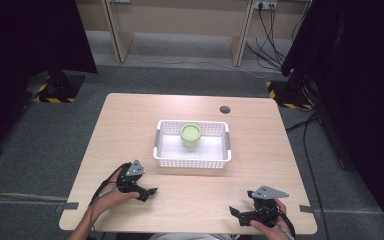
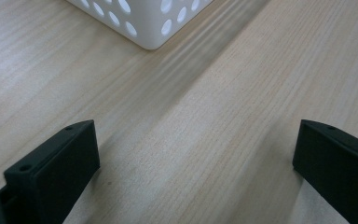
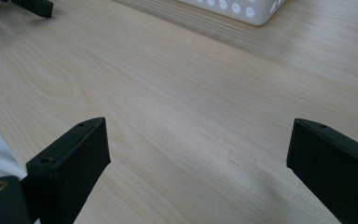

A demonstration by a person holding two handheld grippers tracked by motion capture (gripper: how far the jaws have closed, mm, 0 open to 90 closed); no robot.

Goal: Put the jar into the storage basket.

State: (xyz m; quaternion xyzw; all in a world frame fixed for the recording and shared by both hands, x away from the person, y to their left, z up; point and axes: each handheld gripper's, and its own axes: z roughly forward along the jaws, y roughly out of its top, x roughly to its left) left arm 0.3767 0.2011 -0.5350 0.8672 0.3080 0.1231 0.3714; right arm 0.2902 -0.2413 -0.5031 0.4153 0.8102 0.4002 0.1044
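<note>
- A light wood table (image 1: 130,125) stands on grey carpet (image 1: 40,145); a round cable hole (image 1: 224,109) sits near its far edge.
- Beyond the table, pale wood desk legs (image 1: 117,35) rise from the carpet, with cables (image 1: 267,45) trailing down to the right of them.
- Dark curtains (image 1: 30,35) hang to the left and right of the table.
- Black stand bases with yellow-black hazard tape (image 1: 55,99) rest off both far corners of the table.
- Even light falls on the table, with soft shadows.

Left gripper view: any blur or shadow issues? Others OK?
Left gripper view: white basket corner soft, casts banded shadow across table; jaws sharp. Right gripper view: basket at top blurred, grain crisp. High view: even light, green cup clear, dark room sides.
</note>
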